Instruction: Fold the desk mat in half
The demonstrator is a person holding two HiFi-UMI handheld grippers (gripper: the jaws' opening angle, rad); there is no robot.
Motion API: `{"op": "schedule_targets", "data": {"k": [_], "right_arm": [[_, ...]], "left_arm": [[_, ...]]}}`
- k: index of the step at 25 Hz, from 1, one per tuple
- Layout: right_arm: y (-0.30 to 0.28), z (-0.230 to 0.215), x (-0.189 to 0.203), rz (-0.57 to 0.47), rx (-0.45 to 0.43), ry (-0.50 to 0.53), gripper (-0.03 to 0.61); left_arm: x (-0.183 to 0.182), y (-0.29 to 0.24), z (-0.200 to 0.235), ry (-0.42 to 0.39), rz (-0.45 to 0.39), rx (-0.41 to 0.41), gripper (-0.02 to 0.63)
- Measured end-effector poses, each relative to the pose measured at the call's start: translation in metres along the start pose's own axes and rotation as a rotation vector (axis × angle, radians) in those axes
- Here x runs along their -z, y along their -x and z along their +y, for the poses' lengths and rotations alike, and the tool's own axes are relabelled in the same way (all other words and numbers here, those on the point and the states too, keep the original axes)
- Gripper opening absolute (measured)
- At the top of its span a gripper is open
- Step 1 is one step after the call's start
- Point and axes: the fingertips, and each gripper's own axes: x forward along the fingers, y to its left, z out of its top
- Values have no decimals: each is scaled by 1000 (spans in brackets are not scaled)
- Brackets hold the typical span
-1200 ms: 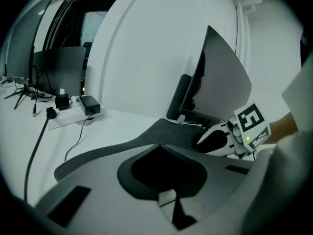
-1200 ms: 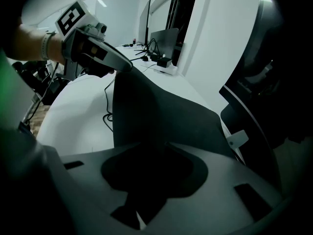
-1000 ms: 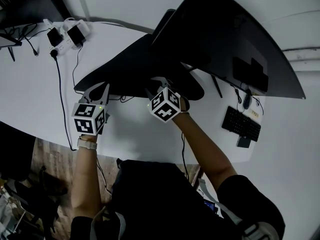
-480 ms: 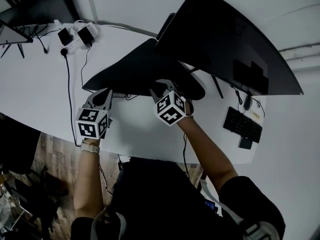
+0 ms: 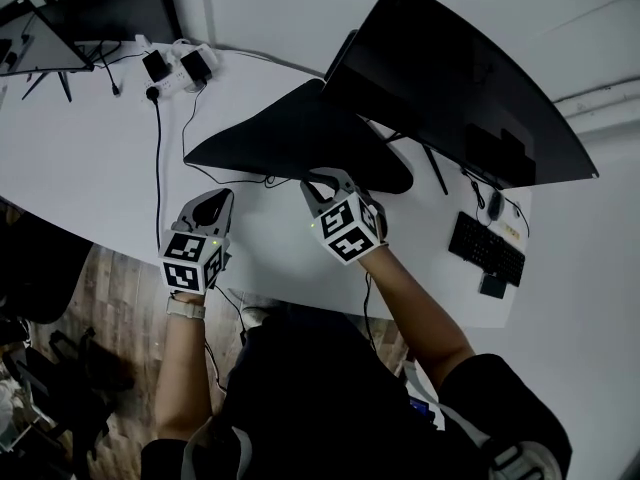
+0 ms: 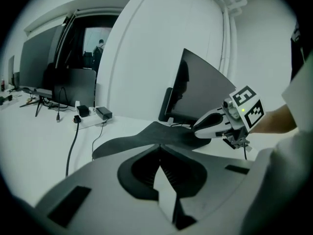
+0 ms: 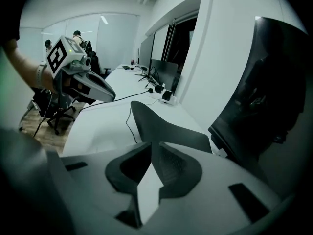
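We hold our left gripper [image 5: 216, 200] above the white desk [image 5: 80, 178], fingers together on nothing, our right gripper [image 5: 322, 180] at the near edge of the dark desk mat [image 5: 290, 138], jaws just closing, empty, tips meeting, mat lying before the monitor [image 5: 450, 88]

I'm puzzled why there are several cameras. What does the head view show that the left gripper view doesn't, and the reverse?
Only the head view shows the keyboard and the wooden floor. Only the left gripper view shows a person far off in the background and the left gripper close up, jaws together and empty. Both show the black desk mat, the curved monitor and the power strip.
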Motion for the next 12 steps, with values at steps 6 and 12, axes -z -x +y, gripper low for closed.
{"op": "schedule_targets", "data": {"k": [6, 12], "right_arm": [[35, 44, -33, -115, -22, -36, 42], [74, 94, -76, -237, -80, -45, 38]], "left_arm": [[-3, 54, -13, -26, -63, -8, 8], [-6, 115, -22, -57, -146, -47, 8]]}}
